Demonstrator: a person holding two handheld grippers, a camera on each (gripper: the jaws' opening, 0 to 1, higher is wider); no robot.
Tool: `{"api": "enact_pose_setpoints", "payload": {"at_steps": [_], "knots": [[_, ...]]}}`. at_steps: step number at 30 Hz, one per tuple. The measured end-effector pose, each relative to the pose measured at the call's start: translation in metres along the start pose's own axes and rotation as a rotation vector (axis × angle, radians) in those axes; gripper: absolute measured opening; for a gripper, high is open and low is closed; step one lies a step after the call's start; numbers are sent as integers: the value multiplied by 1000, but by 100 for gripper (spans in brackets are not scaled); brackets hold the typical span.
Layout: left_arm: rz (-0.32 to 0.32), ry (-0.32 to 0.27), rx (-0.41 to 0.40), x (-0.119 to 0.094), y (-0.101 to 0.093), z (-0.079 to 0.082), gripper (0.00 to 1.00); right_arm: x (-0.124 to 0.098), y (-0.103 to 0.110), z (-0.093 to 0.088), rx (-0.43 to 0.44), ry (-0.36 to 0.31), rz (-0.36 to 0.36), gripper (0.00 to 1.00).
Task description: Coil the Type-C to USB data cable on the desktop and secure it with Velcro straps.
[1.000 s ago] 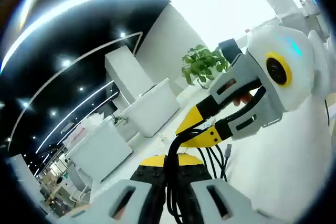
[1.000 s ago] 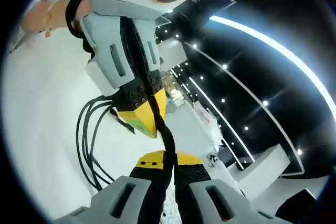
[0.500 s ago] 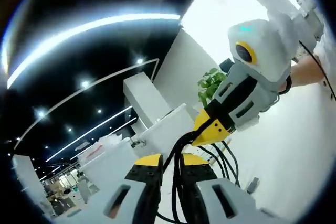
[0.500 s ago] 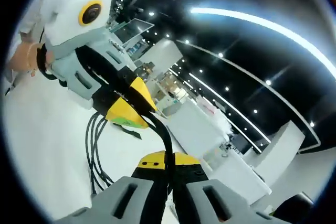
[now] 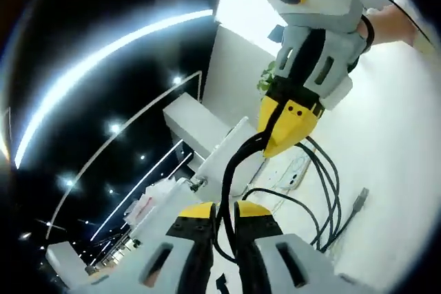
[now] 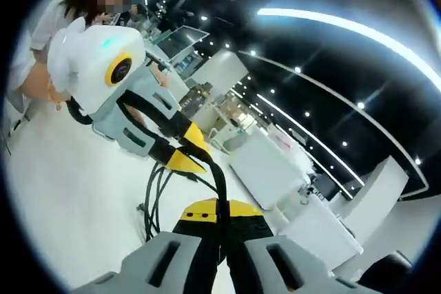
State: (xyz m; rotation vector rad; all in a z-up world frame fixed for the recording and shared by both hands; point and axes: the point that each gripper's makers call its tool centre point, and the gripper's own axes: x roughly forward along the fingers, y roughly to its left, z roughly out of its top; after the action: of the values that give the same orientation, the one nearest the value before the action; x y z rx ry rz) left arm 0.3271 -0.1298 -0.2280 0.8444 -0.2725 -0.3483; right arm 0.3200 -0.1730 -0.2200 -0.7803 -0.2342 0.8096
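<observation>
Left gripper [image 5: 222,219] and right gripper [image 6: 222,217] jaws both clenched on black cable [image 5: 324,191] above desktop [image 5: 396,170]

Views face each other, close, upward-tilted

A big showroom-like office hall: under a dark ceiling [image 6: 386,87] crossed by long curved light strips [image 6: 344,29] and small spotlights stand rows of white counters [image 6: 269,170], with a green potted plant [image 5: 265,82] beside a white wall below it.
</observation>
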Motion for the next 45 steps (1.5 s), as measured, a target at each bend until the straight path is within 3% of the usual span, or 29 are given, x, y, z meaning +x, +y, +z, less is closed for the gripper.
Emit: {"api": "enact_pose_setpoints", "payload": {"at_steps": [3, 6, 8, 10, 11, 13, 15, 17, 19, 21, 23, 27, 30, 33, 34, 37, 39, 41, 45], "knots": [[-12, 11, 15, -2, 2, -2, 5, 5, 0, -3, 24, -17, 6, 2], [-18, 15, -12, -6, 6, -3, 4, 8, 7, -3, 130, -65, 37, 4], [-16, 23, -15, -7, 7, -4, 4, 7, 10, 1, 274, -103, 72, 9], [-16, 23, -28, -11, 9, -5, 4, -1, 7, 7, 538, -158, 143, 14], [-16, 21, -38, -12, 10, -5, 4, -4, 4, 8, 605, -174, 162, 16], [-21, 14, -62, -17, 14, -4, 4, -14, -11, 11, 782, -254, 187, 16], [-24, 11, -71, -19, 17, -4, 4, -21, -31, 8, 883, -320, 176, 16], [-37, 5, -70, -22, 18, -2, 4, -22, -42, -5, 865, -320, 164, 16], [-50, -9, -57, -24, 16, 3, 4, -9, -34, -26, 816, -245, 181, 18], [-64, -20, -46, -26, 15, 7, 4, -4, -17, -31, 808, -245, 254, 20], [-75, -26, -37, -27, 14, 9, 4, 4, -4, -38, 762, -223, 280, 22], [-107, -43, -27, -30, 10, 15, 4, 16, 26, -34, 720, -216, 390, 24], [-132, -51, -14, -30, 5, 18, 4, 30, 37, -36, 595, -179, 382, 21], [-151, -56, -11, -30, 1, 19, 4, 38, 37, -31, 545, -200, 366, 3], [-155, -52, -13, -31, 1, 18, 4, 38, 36, -29, 506, -200, 374, 2], [-165, -42, -21, -33, 0, 14, 4, 30, 25, -18, 535, -222, 361, 1], [-167, -45, -33, -34, -1, 13, 5, 26, 16, -15, 529, -226, 327, 1], [-162, -52, -39, -33, -3, 13, 6, 21, 18, -8, 504, -239, 338, 1], [-132, -44, 25, -30, -2, 13, 8, 13, 15, -1, 439, -254, 340, 1]]}}
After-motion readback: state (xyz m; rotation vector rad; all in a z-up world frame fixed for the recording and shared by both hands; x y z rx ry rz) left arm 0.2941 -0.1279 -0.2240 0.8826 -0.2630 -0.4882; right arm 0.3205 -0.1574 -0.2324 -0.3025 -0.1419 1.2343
